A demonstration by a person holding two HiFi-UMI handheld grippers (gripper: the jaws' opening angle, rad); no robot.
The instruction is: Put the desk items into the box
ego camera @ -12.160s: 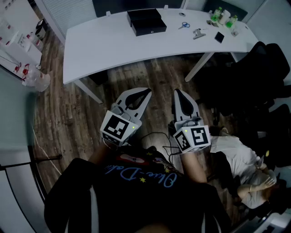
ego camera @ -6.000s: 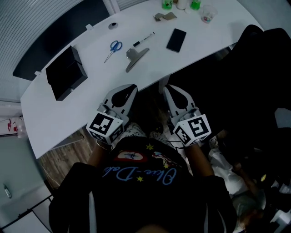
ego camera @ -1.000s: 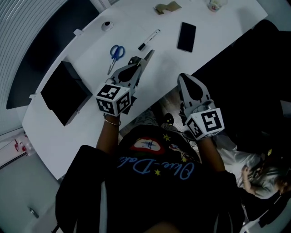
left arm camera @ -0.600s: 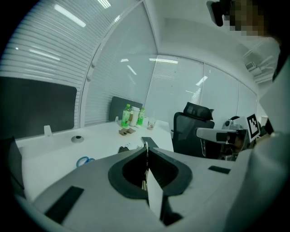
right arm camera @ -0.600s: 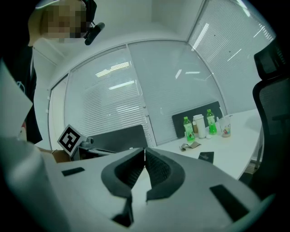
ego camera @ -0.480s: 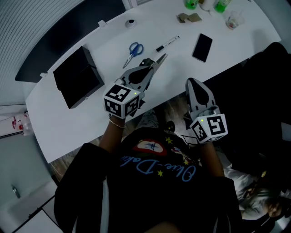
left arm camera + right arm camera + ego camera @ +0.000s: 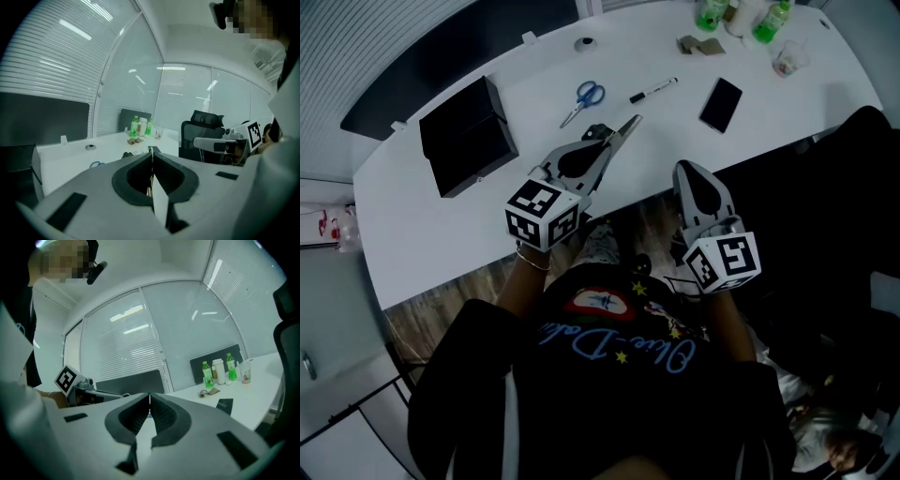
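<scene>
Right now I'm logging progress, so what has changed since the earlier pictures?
The left hand-held gripper has reached out over the desk, tips by the silver clip; nothing grasped. The right hand-held gripper stays shut near the desk edge; scissors, pen, phone unmoved.

A long white curved desk (image 7: 422, 234) is stretching across the head view. A black rectangular box (image 7: 469, 136) is sitting toward its left end. To the box's right, blue-handled scissors (image 7: 583, 97), a black-capped marker pen (image 7: 653, 90) and a flat black phone (image 7: 721, 104) are lying in a row, each apart from the next. A grey metal clip (image 7: 628, 125) is lying nearer the person than the scissors, and the left gripper (image 7: 602, 137) is hanging over its near end. Green plastic bottles (image 7: 710, 14) are standing at the far right end, behind the phone. The right gripper (image 7: 687, 171) is hovering off the desk's near edge, left of a black office chair (image 7: 853, 169).
</scene>
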